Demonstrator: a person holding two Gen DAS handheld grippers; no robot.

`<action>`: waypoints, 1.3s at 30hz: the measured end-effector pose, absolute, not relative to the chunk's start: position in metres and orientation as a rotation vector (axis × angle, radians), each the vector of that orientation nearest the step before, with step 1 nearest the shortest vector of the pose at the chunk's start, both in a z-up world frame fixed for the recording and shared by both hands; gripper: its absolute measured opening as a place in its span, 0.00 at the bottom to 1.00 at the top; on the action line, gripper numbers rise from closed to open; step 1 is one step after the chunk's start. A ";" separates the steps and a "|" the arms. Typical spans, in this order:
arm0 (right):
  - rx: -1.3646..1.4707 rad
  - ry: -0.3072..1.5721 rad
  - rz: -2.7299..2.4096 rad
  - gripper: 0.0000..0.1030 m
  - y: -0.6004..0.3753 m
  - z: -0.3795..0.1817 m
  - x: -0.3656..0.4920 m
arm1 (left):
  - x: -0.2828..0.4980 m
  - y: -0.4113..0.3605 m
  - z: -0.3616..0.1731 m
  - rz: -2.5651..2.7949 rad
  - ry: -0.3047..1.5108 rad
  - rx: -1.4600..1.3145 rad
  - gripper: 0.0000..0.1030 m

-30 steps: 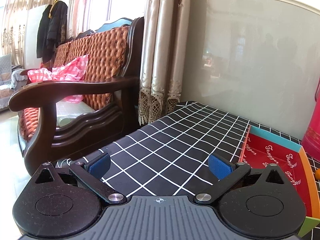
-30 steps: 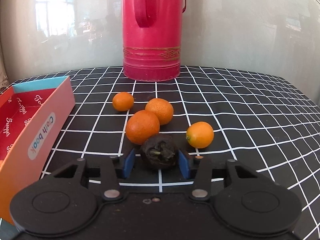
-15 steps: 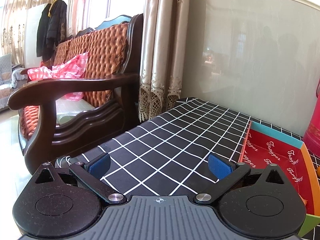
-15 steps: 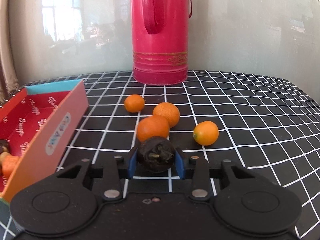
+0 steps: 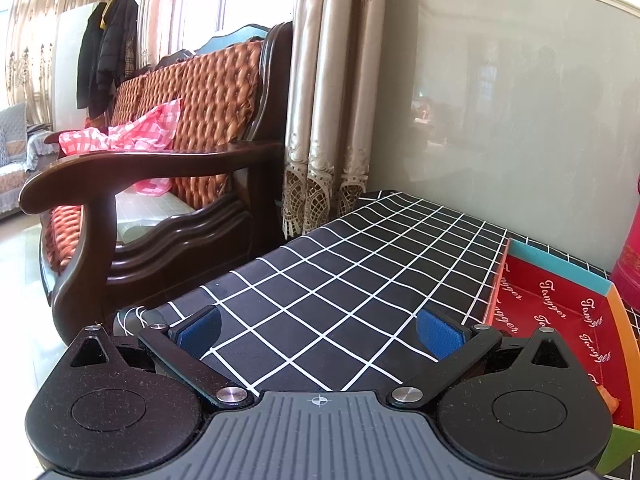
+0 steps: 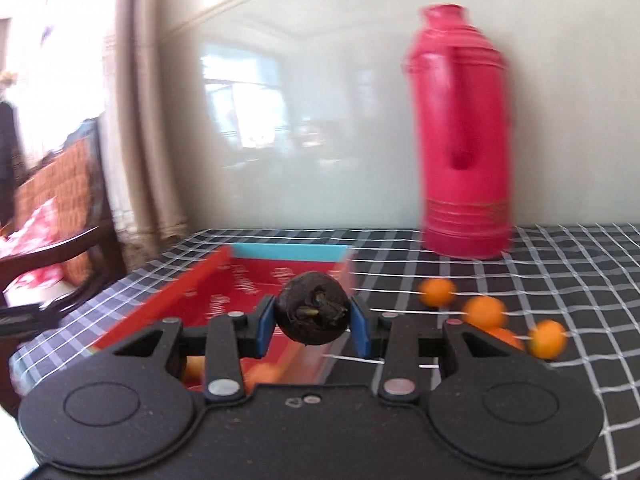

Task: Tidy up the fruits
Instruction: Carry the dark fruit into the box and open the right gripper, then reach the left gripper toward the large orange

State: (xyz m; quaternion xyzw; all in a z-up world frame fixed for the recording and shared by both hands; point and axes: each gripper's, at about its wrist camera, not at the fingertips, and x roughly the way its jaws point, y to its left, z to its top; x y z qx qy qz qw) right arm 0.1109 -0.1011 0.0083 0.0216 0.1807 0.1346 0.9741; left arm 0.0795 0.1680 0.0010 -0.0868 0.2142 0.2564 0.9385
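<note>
My right gripper (image 6: 313,323) is shut on a dark brown round fruit (image 6: 313,309) and holds it in the air over the right wall of the red box (image 6: 224,292). Several orange fruits (image 6: 484,312) lie on the checked cloth to the right; orange fruit pieces (image 6: 260,372) show inside the box below the fingers. The right wrist view is motion-blurred. My left gripper (image 5: 318,330) is open and empty, low over the black checked cloth (image 5: 340,280), with the red box (image 5: 560,312) at its right.
A tall red thermos (image 6: 464,140) stands at the back by the wall. A wooden sofa (image 5: 160,184) with a pink checked cloth and curtains (image 5: 328,100) stand beyond the table's left edge (image 5: 224,280).
My right gripper lifted the dark fruit off the cloth and swung left, so the box now lies under it. The left gripper stayed nearly still.
</note>
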 end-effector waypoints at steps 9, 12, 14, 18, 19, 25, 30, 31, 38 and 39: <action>-0.060 0.394 0.331 0.41 -0.067 -0.001 0.106 | 0.079 0.162 0.002 0.516 0.430 -0.154 1.00; -0.048 0.358 0.309 0.65 -0.072 0.003 0.101 | 0.079 0.164 0.002 0.518 0.433 -0.164 1.00; -0.043 0.342 0.290 0.68 -0.075 0.005 0.099 | 0.079 0.164 0.002 0.519 0.433 -0.166 1.00; -0.035 0.324 0.245 0.72 -0.082 0.005 0.097 | 0.080 0.161 0.002 0.514 0.433 -0.159 1.00; -0.034 0.319 0.231 0.75 -0.086 0.006 0.096 | 0.081 0.160 0.002 0.512 0.433 -0.156 1.00; -0.024 0.292 0.093 0.94 -0.107 0.009 0.090 | 0.083 0.150 0.003 0.490 0.426 -0.141 1.00; -0.010 0.296 -0.042 0.94 -0.134 0.012 0.087 | 0.082 0.123 0.008 0.440 0.378 -0.071 1.00; -0.006 0.301 -0.073 0.94 -0.140 0.012 0.087 | 0.083 0.116 0.009 0.423 0.370 -0.058 1.00; -0.007 0.323 -0.357 0.94 -0.187 0.012 0.079 | 0.090 0.061 0.011 0.250 0.343 0.015 1.00; 0.000 0.326 -0.389 0.94 -0.194 0.012 0.077 | 0.090 0.052 0.011 0.223 0.342 0.022 1.00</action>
